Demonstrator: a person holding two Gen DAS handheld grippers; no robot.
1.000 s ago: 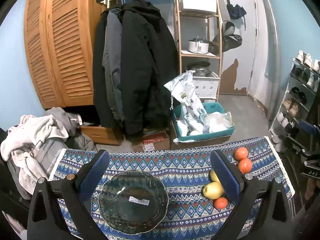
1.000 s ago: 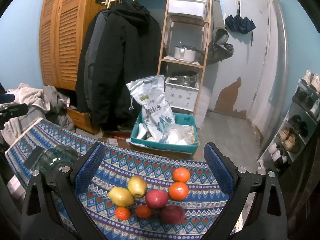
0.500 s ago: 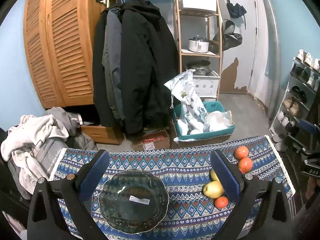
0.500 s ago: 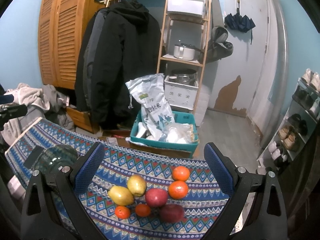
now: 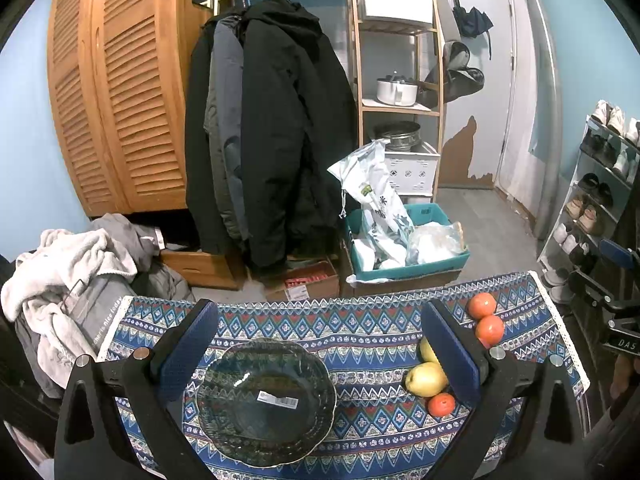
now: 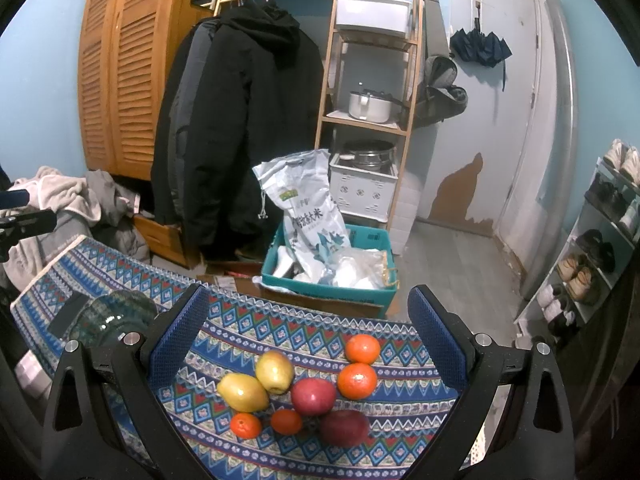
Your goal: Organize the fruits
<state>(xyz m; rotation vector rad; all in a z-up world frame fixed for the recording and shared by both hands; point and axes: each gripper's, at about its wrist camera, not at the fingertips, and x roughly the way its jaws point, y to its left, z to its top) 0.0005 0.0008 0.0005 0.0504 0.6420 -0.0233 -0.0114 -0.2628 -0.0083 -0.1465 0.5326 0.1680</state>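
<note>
The left gripper (image 5: pixel 318 344) is held wide open and empty above a dark glass plate (image 5: pixel 266 402) on the patterned tablecloth (image 5: pixel 360 320). The right gripper (image 6: pixel 308 330) is likewise spread wide, holding nothing, over a cluster of fruit: two yellow apples (image 6: pixel 258 382), two red apples (image 6: pixel 313 397) and four tangerines (image 6: pixel 357 380). Beyond the table, a teal crate (image 6: pixel 332 284) with a rice bag (image 6: pixel 308 208) is seen.

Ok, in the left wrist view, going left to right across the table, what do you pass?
glass plate → yellow apple → two oranges near the far right edge
</note>
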